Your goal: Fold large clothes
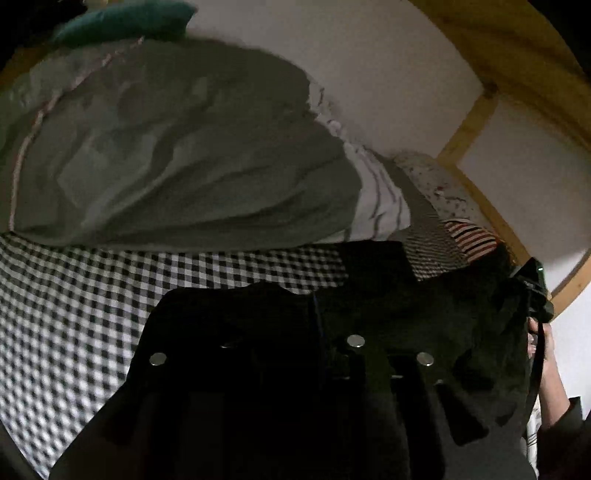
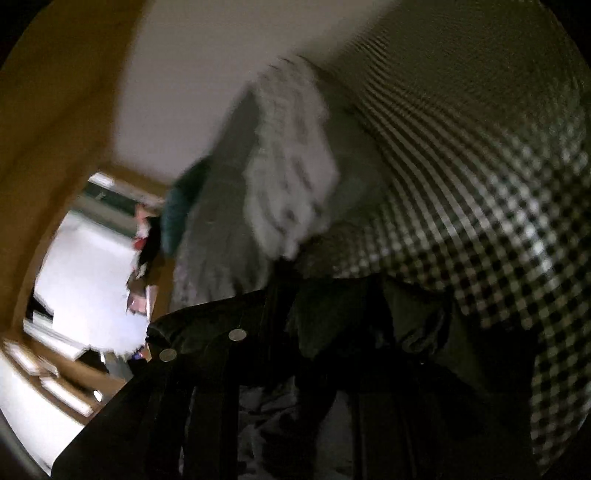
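Observation:
A dark, almost black garment hangs over the bed between my two grippers. In the left wrist view my left gripper looks shut on one edge of it, though its black fingers merge with the cloth. From there the cloth runs right to my right gripper, which a hand holds at the frame's edge. The blurred right wrist view has my right gripper shut on the dark garment, whose folds bunch between and over its fingers.
Below lies a black-and-white checked sheet. A crumpled grey duvet takes up the far side, with a teal pillow behind it. Striped fabric and a red-striped cloth lie by the wooden frame.

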Motion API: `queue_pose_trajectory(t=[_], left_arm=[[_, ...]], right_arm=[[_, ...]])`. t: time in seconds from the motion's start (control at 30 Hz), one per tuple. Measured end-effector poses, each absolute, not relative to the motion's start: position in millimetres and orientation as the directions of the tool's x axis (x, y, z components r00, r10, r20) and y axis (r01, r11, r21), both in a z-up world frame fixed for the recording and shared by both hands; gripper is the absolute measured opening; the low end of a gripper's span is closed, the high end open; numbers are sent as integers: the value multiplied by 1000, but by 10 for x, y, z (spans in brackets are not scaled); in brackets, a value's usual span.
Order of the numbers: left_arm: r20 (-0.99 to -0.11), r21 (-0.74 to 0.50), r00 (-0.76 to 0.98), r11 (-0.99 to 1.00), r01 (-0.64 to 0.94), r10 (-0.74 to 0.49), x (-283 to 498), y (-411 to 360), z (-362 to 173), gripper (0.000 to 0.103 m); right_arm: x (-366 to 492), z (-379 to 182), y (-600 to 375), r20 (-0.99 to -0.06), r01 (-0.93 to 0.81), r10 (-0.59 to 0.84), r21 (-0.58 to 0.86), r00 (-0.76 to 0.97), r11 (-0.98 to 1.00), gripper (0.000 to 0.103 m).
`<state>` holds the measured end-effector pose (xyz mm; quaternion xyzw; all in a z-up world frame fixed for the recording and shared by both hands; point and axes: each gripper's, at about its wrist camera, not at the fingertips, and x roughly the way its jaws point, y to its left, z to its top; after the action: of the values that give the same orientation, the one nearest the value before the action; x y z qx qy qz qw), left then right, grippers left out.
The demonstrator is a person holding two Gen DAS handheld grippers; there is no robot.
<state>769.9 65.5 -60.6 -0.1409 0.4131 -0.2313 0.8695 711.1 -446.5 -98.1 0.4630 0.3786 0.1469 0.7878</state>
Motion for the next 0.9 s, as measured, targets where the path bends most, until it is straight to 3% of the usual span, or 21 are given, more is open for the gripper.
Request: queue_pose_trajectory(t=[0.13, 0.2, 0.23, 0.33, 0.5, 0.6, 0.67, 0.7, 0.73, 0.77, 0.83, 0.9], left_arm=[[-630, -528, 527, 812, 249, -571, 7938, 757, -641, 29], [-571, -588, 518, 758, 283, -637, 7978, 808, -558, 61], [-523, -615, 520, 722, 318, -675, 7958, 819, -502, 97], [-480, -572, 584, 738, 357, -654, 7823, 797, -271, 98], [-451, -443, 709, 826, 349, -542, 7466, 713, 45, 98], [-361, -359, 809, 870, 338, -463, 7101, 659, 222, 98], [-292, -354, 850, 876, 329, -437, 6923, 668, 294, 98], [-256, -401, 847, 849, 345, -465, 6879, 742, 324, 98], [-245, -446, 838, 824, 350, -489, 6907, 805, 333, 98], [-250, -491, 830, 804, 335, -498, 6972, 902, 326, 98], [-312, -474, 857, 849, 234, -411, 7087, 1016, 330, 98], [-349, -452, 854, 868, 208, -386, 7176, 1065, 331, 98]], right_arm=[[7367, -1125, -4499, -485, 164, 604, 846, 633, 507, 17], [7448, -1083, -4514, -452, 113, 610, 852, 651, 511, 18], [7496, -1098, -4513, -450, 119, 626, 860, 637, 496, 18], [7599, -1136, -4488, -465, 134, 635, 857, 616, 498, 18], [7638, -1120, -4465, -416, 84, 641, 872, 645, 482, 19], [7647, -1056, -4455, -384, 61, 644, 884, 662, 464, 20], [7675, -1059, -4475, -338, 63, 658, 913, 673, 404, 29], [7681, -1076, -4501, -305, 66, 667, 931, 680, 359, 47], [7673, -1077, -4529, -268, 57, 673, 946, 690, 318, 88], [7679, -1076, -4561, -187, 21, 697, 971, 692, 239, 100], [7664, -999, -4613, -173, 10, 684, 972, 709, 236, 100], [7596, -754, -4603, -254, -15, 616, 918, 746, 397, 100]])
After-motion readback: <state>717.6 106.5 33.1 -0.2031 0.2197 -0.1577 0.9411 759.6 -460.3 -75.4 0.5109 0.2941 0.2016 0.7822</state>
